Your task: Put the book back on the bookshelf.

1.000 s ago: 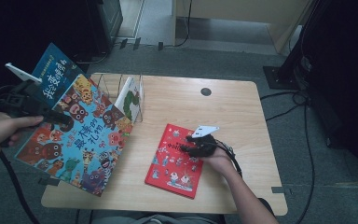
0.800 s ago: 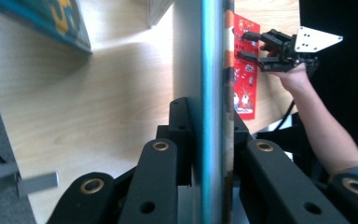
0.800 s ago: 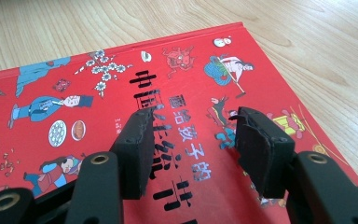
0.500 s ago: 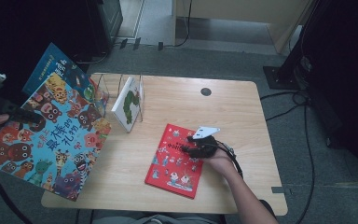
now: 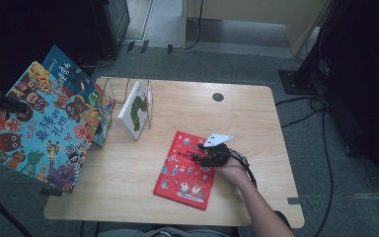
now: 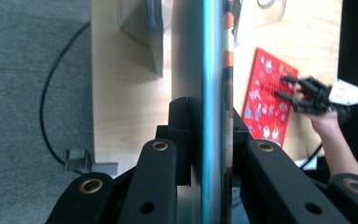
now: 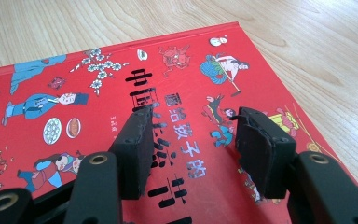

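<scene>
Two books pinched together edge-on in the left gripper (image 6: 207, 154), jaws pressed on both covers, held off the worktop's (image 5: 266, 123) left edge: big animal picture book (image 5: 39, 128) in front, blue book (image 5: 64, 69) behind. Right gripper (image 7: 191, 140) resting on the red book (image 5: 187, 170) lying flat near the worktop's front, jaws spread, gripping nothing. White caterpillar book (image 5: 135, 108) leaning in the wire rack (image 5: 109, 86).

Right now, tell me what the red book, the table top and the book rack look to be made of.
Red book: printed card or board cover, smooth, with a slight sheen; probably a hardcover, judging by its crisp flat edge. Table top: light wood or wood-look laminate, with visible grain and a matte finish. Book rack: thin bent wire, likely metal; its finish is too small to tell.
</scene>
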Motion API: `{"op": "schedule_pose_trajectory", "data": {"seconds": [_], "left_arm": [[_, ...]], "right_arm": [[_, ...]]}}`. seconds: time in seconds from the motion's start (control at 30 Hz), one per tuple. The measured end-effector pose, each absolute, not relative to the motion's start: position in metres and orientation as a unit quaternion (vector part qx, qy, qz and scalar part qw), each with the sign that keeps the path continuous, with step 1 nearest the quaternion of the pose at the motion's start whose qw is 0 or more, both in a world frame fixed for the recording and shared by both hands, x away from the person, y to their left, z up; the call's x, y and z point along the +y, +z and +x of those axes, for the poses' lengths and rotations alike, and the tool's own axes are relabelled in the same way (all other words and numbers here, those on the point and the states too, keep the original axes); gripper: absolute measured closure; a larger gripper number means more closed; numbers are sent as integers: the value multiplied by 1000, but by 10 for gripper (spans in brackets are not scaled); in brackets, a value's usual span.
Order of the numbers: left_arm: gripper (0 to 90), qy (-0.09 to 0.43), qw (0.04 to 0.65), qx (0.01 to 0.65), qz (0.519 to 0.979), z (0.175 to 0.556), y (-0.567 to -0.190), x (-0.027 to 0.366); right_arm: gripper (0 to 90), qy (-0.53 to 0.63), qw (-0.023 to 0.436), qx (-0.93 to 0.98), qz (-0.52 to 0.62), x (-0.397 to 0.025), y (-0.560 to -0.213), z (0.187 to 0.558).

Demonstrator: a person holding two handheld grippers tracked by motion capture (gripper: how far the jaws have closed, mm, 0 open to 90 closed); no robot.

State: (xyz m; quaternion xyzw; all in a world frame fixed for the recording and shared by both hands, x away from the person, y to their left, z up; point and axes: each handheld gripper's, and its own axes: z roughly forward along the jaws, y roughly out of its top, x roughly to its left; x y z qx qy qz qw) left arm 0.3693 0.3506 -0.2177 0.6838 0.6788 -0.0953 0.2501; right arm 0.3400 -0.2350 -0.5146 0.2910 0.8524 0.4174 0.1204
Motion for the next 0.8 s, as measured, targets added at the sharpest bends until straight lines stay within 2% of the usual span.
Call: {"op": "schedule_pose_trajectory", "data": {"seconds": [0.47,0.8], "left_arm": [[796,-72,248,695,671,422,-211,339],[795,-58,249,698,669,458,-223,323]], "right_arm": [[470,423,118,848,295,-236,-515,341],[470,427,120,844,302,-240,-516,335]]}}
